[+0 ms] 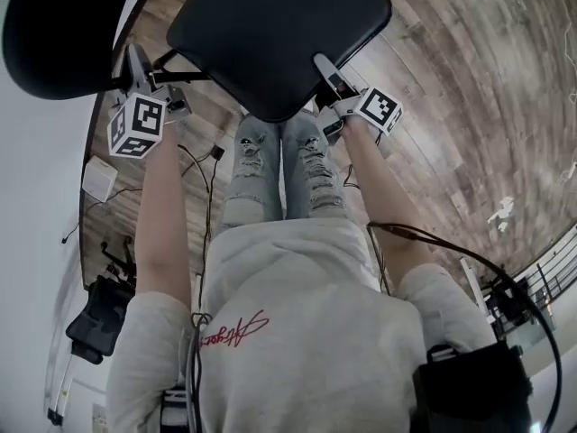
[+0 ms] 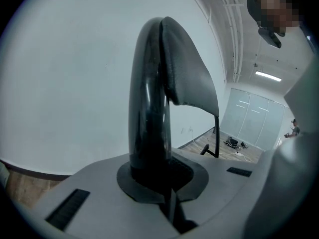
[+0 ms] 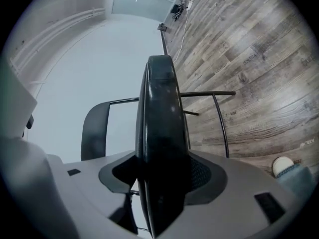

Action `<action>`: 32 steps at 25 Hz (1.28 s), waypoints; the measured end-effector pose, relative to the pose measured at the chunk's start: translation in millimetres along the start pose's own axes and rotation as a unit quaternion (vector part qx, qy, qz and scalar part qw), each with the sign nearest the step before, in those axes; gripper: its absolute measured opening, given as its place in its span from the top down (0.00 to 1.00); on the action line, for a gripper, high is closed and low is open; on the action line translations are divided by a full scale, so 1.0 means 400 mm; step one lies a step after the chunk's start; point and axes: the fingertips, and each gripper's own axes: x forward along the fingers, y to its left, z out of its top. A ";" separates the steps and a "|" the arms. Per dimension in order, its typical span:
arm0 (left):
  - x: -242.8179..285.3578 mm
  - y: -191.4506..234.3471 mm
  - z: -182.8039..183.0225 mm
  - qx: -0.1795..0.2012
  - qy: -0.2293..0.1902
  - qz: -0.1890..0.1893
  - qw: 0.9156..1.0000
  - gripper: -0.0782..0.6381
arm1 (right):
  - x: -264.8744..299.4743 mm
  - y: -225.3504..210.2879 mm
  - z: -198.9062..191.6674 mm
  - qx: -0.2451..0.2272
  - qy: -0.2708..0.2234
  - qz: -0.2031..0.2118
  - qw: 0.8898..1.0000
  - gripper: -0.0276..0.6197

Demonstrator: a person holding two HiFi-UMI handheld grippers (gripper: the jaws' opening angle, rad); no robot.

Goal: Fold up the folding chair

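The folding chair's black padded seat (image 1: 279, 34) tilts up in front of me, with its black backrest (image 1: 63, 25) at the upper left. My left gripper (image 1: 153, 81) is shut on the backrest's edge; in the left gripper view the backrest (image 2: 154, 93) rises straight out of the closed left gripper (image 2: 167, 183). My right gripper (image 1: 329, 97) clamps the seat's near right edge. In the right gripper view the seat (image 3: 159, 123) stands edge-on and fills the right gripper (image 3: 159, 183), pads against both faces. Beyond it show the backrest (image 3: 94, 128) and a thin frame tube (image 3: 219, 118).
A white wall (image 1: 36, 206) runs along the left, wood plank floor (image 1: 469, 88) on the right. The person's legs in torn jeans (image 1: 279, 170) stand just under the seat. A white box (image 1: 99, 179), cables (image 1: 203, 188) and a black item (image 1: 99, 318) lie on the floor at left.
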 end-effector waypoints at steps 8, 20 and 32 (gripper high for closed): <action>0.034 0.076 0.094 0.002 -0.011 -0.015 1.000 0.87 | 0.104 0.201 -0.063 -0.023 0.041 -0.014 0.999 0.56; 0.144 0.192 0.145 -0.038 0.030 -0.024 0.999 0.87 | 0.235 0.332 -0.110 -0.039 0.095 -0.057 0.993 0.56; 0.238 0.303 0.179 -0.078 0.053 -0.021 0.995 0.87 | 0.364 0.414 -0.158 -0.048 0.133 -0.102 0.985 0.58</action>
